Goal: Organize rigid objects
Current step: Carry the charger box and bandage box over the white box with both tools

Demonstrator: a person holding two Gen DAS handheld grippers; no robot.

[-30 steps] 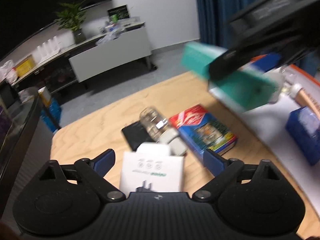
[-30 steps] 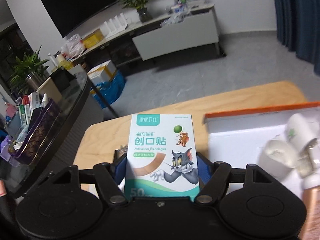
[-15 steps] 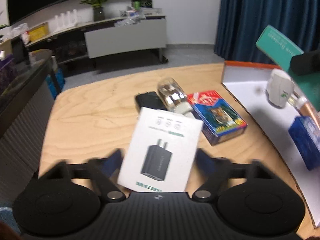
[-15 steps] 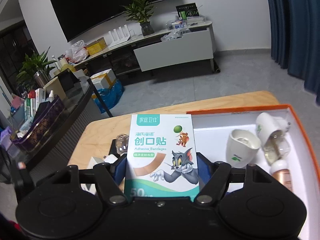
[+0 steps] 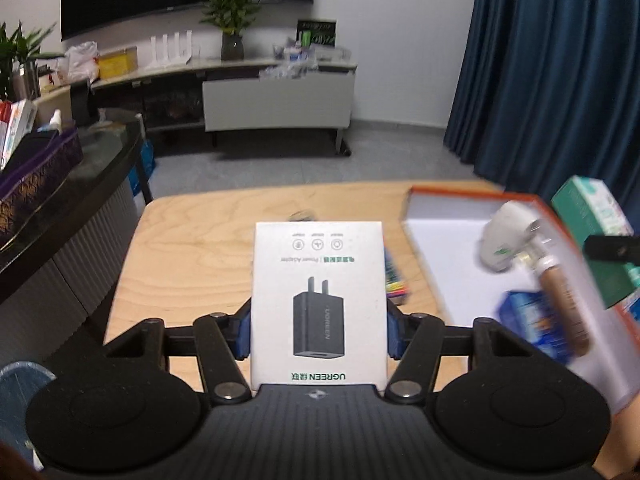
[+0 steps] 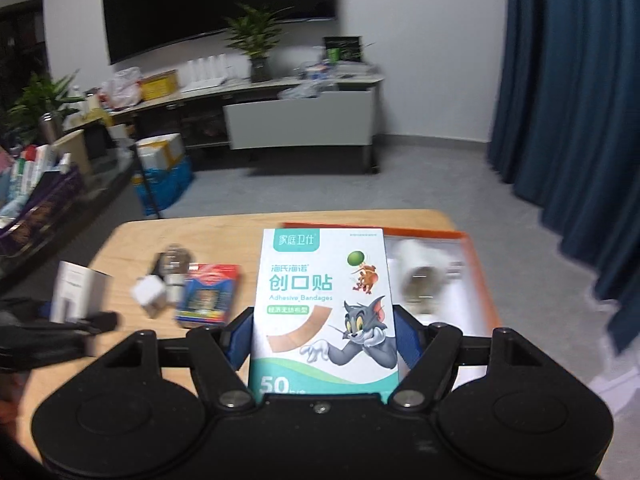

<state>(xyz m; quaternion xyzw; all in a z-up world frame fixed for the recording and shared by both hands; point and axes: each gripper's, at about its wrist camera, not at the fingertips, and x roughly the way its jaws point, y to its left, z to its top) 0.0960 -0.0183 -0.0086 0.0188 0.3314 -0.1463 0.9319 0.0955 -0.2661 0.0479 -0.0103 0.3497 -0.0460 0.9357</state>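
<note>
The white power-adapter box (image 5: 319,300) is clamped between the blue pads of the left gripper (image 5: 319,332), whose jaws have just been closing onto it; it is lifted clear of the tabletop (image 5: 192,256) and held upright, its print upside down to the camera. The bandage box (image 6: 324,308) sits the same way in the right gripper (image 6: 323,340), jaws set wide and pressing its 2 side faces, in front of the near part of the orange-rimmed tray (image 6: 476,264).

Judging by the task, both boxes are bound for that tray (image 5: 440,240), where a white cup-like item (image 5: 504,240), a copper-coloured tube (image 5: 560,300) and a blue box (image 5: 532,320) already lie. To do it well, carry each box in level, choose a bare patch of the white floor, lower until it rests flat, then let go; a tall thin box dropped on edge would likely tip onto its neighbours. Take the 2 grippers in turn so they do not cross.

Left on the tabletop: a red-and-blue box (image 6: 208,296), a clear jar (image 6: 173,260) and a small white block (image 6: 149,294).

Readable writing: "UGREEN" and "Power Adapter" on the white box; "Adhesive Bandages", large Chinese characters, "50" and a cartoon cat and mouse on the other.
</note>
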